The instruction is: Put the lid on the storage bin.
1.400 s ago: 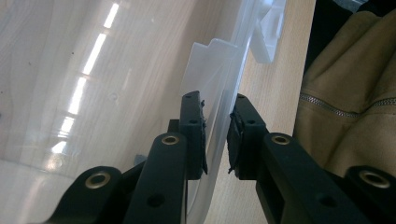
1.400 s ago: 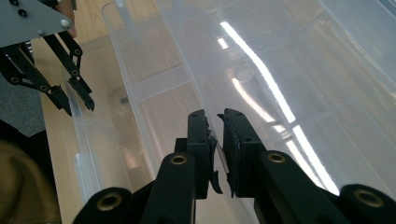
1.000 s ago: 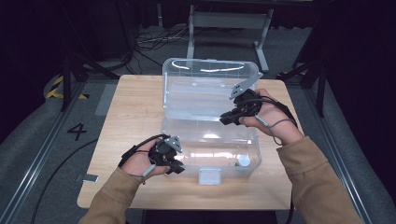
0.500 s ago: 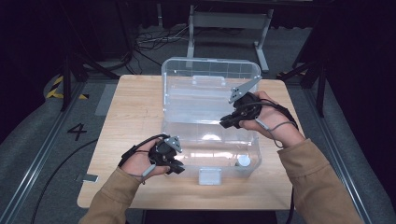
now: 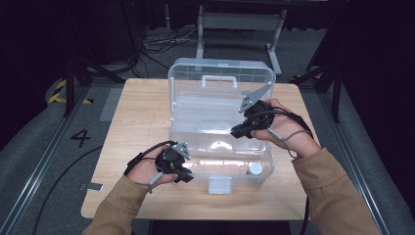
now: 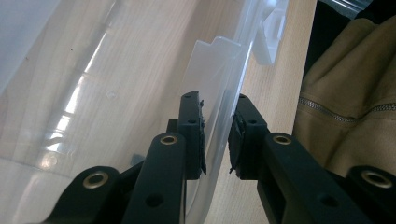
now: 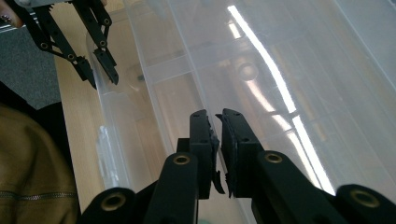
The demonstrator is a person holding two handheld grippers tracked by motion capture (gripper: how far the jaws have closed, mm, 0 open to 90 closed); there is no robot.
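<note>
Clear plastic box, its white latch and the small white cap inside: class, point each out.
Clear plastic box [image 5: 221, 68]: high view, back rim.
White latch [image 5: 219, 185]: high view, its face.
Small white cap [image 5: 254, 169]: high view, its top.

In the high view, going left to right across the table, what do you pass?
Left gripper at the clear plastic box's near wall → white latch on the box front → small white round piece inside the box → right gripper hand's sleeve.

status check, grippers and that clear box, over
Left hand-held gripper straddles clear box front wall. Right hand-held gripper nearly shut, empty, over box. Nothing in the way.
</note>
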